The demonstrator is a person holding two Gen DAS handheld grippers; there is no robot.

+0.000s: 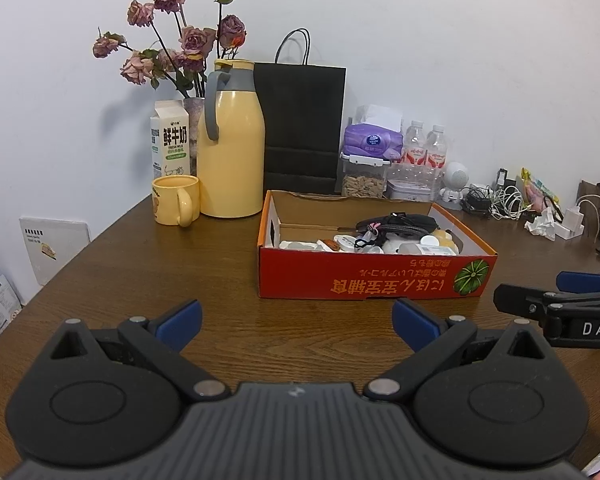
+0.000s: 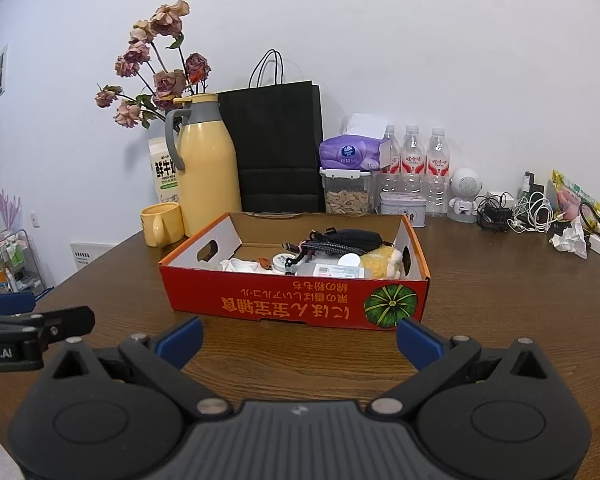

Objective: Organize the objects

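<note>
Box: our red cardboard box lies long side toward us, left to right.
Tools: our left tool and right tool are spread, empty, above the table.

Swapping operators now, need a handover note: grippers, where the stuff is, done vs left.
Left gripper: open, empty, hovering over the table short of the box.
Right gripper: open, empty, same stance beside it.
Red cardboard box: mid-table, holding a black pouch, a yellow plush, a white cap and other small bits.
Done: nothing gripped; cannot tell what was already sorted.
Left: cables and crumpled tissue loose at far right.
</note>
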